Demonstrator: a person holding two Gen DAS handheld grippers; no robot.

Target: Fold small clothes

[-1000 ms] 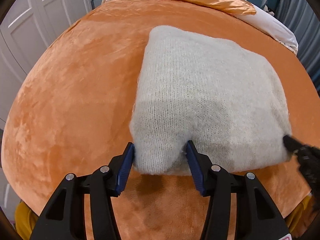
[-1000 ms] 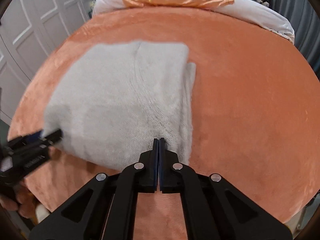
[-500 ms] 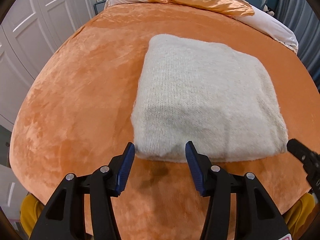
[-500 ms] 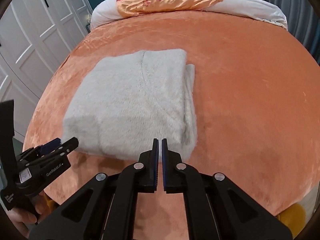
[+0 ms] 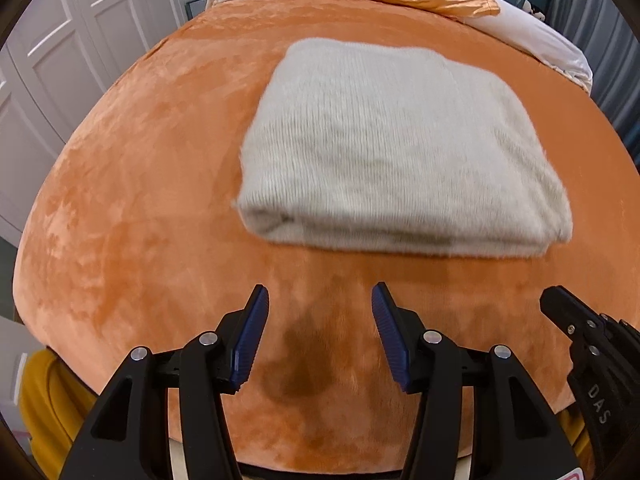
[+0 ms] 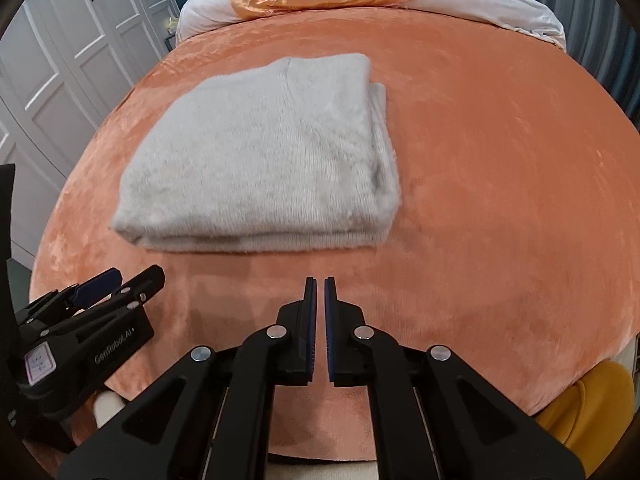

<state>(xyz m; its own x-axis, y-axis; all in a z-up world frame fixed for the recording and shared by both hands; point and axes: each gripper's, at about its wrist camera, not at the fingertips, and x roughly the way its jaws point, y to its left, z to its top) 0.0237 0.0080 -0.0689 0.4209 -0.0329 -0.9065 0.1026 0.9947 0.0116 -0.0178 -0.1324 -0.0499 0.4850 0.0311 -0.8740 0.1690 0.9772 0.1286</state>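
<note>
Left view: sweater [image 5: 392, 160] lies as a flat folded rectangle on the orange bed [image 5: 140, 220], just beyond the left gripper [image 5: 318, 300], whose jaws stand wide and empty.
Right view: right gripper [image 6: 319, 284] is nearly closed with only a thin gap, holds nothing, and sits near the sweater's near right corner without touching.
Layers: stacked edges show along the near and right sides.
Progress: folding of this piece looks finished; only tidying or moving it seems left.

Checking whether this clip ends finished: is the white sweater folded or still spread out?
Folded. The sweater lies as a compact rectangle on the orange blanket, stacked layers showing along its near edge, and neither gripper touches it.
</note>
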